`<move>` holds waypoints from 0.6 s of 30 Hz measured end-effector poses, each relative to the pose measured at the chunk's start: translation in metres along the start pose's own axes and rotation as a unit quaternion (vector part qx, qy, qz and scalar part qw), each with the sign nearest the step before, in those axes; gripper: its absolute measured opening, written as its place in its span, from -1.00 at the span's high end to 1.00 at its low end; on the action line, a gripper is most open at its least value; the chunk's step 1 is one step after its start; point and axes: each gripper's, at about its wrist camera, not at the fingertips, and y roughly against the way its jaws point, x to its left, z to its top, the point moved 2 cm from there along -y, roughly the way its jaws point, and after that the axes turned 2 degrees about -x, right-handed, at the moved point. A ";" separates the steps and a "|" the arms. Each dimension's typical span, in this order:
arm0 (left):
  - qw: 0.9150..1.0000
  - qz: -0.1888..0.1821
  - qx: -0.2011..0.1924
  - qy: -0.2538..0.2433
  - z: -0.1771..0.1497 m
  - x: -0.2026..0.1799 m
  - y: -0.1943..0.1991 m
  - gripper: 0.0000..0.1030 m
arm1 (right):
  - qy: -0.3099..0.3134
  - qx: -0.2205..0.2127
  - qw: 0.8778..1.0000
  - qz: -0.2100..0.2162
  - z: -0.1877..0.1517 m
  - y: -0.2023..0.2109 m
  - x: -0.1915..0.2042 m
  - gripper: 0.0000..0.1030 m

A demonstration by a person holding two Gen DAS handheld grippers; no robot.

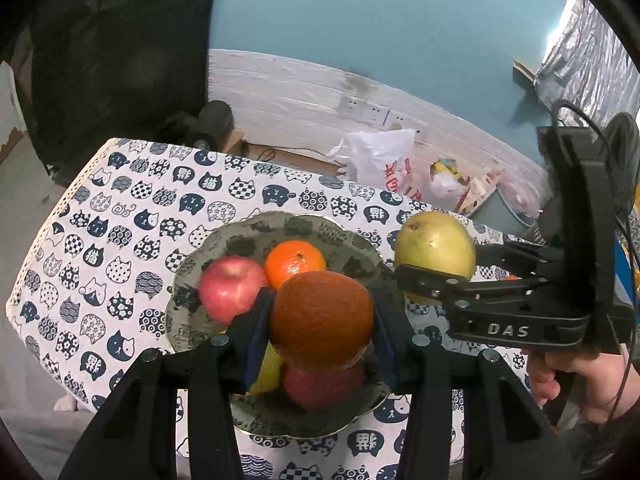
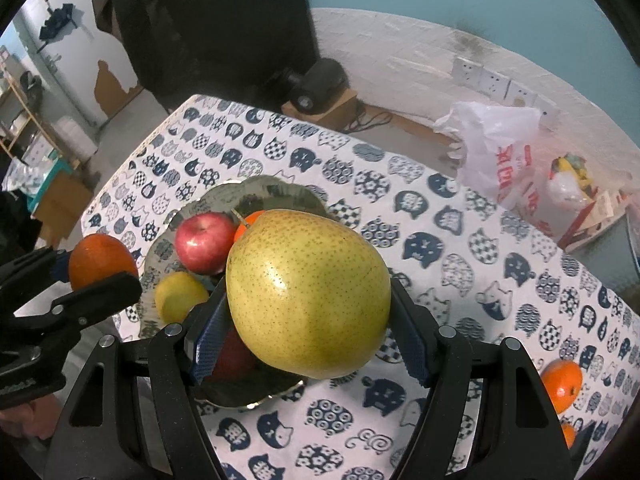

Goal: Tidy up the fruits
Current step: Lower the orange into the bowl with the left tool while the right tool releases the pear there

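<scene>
Two fruits in my jaws — left gripper (image 1: 320, 320) is clamping an orange (image 1: 322, 318), right gripper (image 2: 308, 300) is clamping a pear (image 2: 308, 292); both are hanging over the bowl (image 1: 352, 256) on the desk (image 1: 120, 208) — likely for adding to the apple (image 1: 232, 288) there.
</scene>
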 end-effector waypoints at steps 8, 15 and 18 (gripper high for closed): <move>1.000 0.007 0.004 0.008 -0.004 0.012 -0.001 0.08 | 0.011 0.028 1.000 0.005 -0.003 -0.028 0.017 -0.44; 1.000 0.018 0.012 0.013 -0.010 0.023 -0.008 0.08 | 0.026 0.049 0.998 0.002 -0.007 -0.050 0.025 -0.44; 0.999 0.021 0.018 0.017 -0.011 0.028 -0.013 0.08 | 0.031 0.058 0.998 0.001 -0.011 -0.060 0.027 -0.44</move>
